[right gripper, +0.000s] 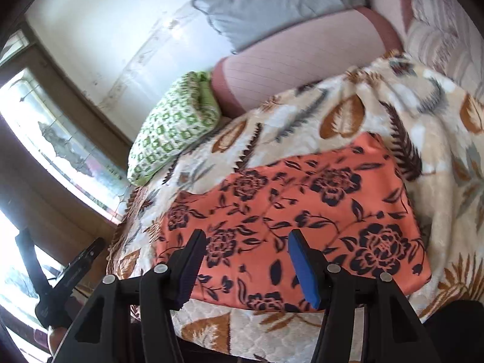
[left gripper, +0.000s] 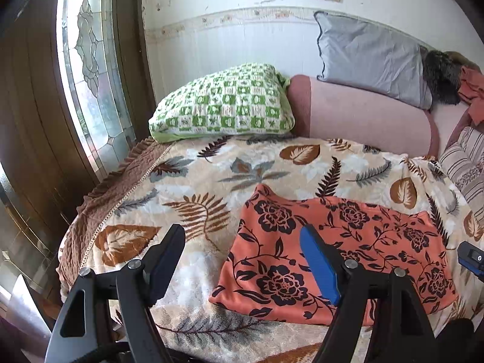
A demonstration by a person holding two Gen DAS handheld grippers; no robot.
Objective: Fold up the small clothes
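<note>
Both open and empty, left claw (left gripper: 242, 260) and right claw (right gripper: 245, 264), above near edge of orange flowered cloth (left gripper: 338, 260), long side running left to right.

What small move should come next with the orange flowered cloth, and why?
Probably lift both away: the orange flowered cloth already lies folded flat on the leaf-print blanket, and both the left tool and right tool hover open and empty.
</note>
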